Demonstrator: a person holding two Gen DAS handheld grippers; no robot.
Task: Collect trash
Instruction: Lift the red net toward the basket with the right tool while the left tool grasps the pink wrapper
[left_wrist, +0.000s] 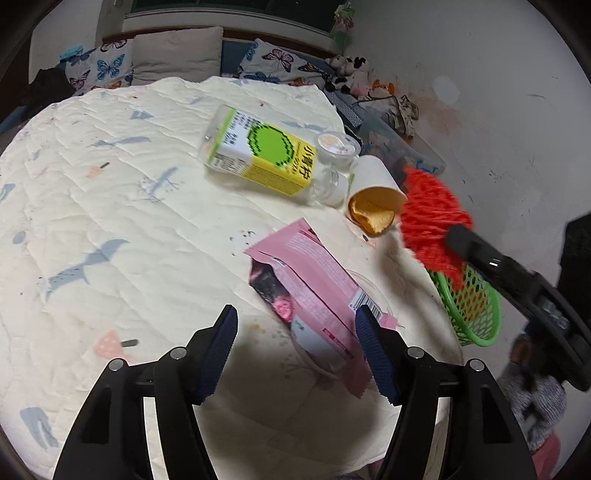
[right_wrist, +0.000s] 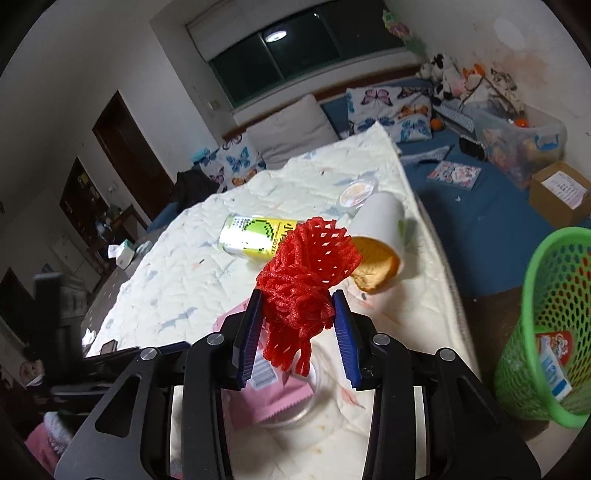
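Observation:
My right gripper (right_wrist: 298, 318) is shut on a bunched red foam net (right_wrist: 308, 273), lifted above the quilt; the same red net (left_wrist: 432, 218) shows at the right of the left wrist view, above the green mesh basket (left_wrist: 476, 314). My left gripper (left_wrist: 295, 328) stands open over a pink snack wrapper (left_wrist: 314, 291), its right pad near the wrapper's edge, not pressing. The wrapper lies on a clear plastic lid (right_wrist: 321, 398). On the quilt lie a yellow-green labelled bottle (left_wrist: 258, 155), a tipped white paper cup (left_wrist: 373, 195) and a small clear tub (left_wrist: 338, 146).
The quilted pad (left_wrist: 110, 221) covers a raised surface with its edge at the right. The green basket (right_wrist: 554, 325) stands on the floor right of it, with a packet inside. Beyond are a blue mat, a cardboard box (right_wrist: 561, 192), pillows and toys.

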